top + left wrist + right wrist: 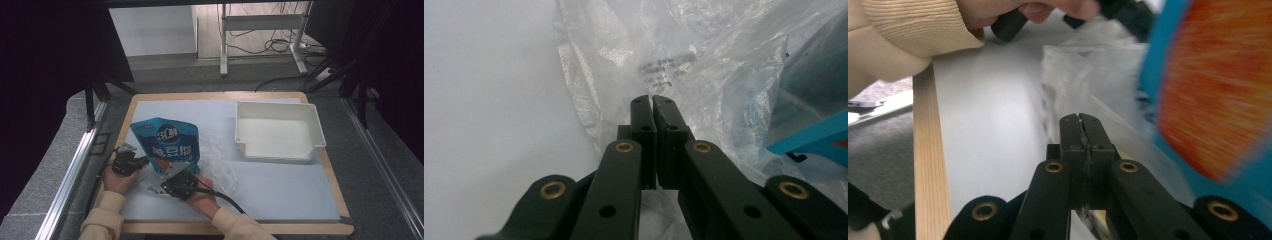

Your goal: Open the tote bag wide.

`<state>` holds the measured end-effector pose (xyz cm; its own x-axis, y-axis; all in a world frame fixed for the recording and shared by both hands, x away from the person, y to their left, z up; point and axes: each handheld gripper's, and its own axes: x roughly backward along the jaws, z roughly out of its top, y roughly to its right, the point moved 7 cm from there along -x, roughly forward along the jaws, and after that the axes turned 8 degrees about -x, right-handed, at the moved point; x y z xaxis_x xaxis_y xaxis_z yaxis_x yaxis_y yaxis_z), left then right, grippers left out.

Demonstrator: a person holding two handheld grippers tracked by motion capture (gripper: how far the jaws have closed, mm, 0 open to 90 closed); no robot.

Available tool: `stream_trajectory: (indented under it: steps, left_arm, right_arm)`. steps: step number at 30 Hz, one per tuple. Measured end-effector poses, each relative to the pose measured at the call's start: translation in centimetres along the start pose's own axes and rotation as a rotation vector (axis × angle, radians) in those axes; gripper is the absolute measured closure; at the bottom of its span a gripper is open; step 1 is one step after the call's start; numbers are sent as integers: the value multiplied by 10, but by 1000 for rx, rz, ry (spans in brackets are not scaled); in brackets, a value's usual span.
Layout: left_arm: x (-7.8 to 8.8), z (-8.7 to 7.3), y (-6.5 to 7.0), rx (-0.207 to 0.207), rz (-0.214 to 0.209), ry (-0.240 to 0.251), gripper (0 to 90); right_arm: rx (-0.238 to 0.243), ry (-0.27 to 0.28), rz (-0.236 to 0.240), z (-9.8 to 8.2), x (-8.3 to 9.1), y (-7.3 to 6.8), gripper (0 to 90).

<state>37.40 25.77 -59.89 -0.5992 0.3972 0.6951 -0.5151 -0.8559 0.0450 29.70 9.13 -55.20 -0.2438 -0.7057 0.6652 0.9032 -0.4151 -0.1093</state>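
Cream ribbed knit sleeves (107, 215) are worn on both forearms. Two black two-jaw grippers, left (652, 102) and right (1081, 119), are fitted with brass-ringed pivots; black cables (225, 197) are trailed.

A blue pouch (167, 145) carries white lettering and, in the right gripper view, an orange patch; the crinkled plastic bag (220, 165) around it is clear with small dark print. The tray (278, 131) is plain white; the worktop (280, 185) is pale grey-blue with a light wood rim. Both grippers have black jaws with brass-coloured rivets; the sleeves (105, 220) are cream.
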Motion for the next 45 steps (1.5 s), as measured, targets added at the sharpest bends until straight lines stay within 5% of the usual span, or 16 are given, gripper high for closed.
stream_trajectory:
  steps: [9, 18, 35, 42, 45]
  left_arm:
    - [0, 0, 0, 0, 2, -1, 888]
    - [0, 0, 0, 3, 5, 3, 888]
    - [0, 0, 0, 3, 4, 3, 886]
    - [0, 0, 0, 4, 1, 3, 887]
    - [0, 0, 0, 4, 2, 3, 886]
  right_arm:
    - [-75, 22, -79, -28, 44, 44, 890]
    - [-144, 21, -163, -53, 53, 82, 890]
    - [-205, 8, -141, -70, 44, 93, 889]
    - [-201, 81, -153, -53, 64, 94, 889]
    - [-209, 72, -173, -57, 68, 100, 889]
